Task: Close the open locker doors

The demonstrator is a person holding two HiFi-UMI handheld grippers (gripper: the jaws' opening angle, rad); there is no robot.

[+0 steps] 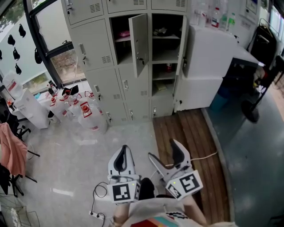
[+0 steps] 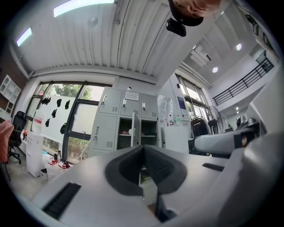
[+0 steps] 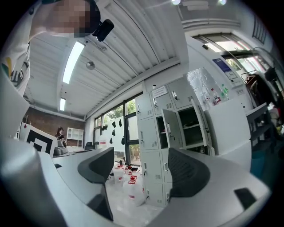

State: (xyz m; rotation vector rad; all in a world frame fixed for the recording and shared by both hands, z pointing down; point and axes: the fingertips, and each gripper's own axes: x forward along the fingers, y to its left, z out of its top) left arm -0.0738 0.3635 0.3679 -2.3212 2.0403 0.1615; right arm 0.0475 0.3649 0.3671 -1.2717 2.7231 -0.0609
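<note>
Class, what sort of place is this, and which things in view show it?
Probably a lab or workshop storeroom: a bank of grey metal lockers, several doors open; large plastic jugs with red labels on the floor; bottles on a white cabinet.

Daylight from the windows (image 1: 66, 64) and the ceiling light strips (image 2: 82, 5) makes the room bright and even, with soft shadows. Both gripper views bend strongly toward dark round edges. Their foreground is blurred, while the lockers (image 3: 151, 128) are sharp.
</note>
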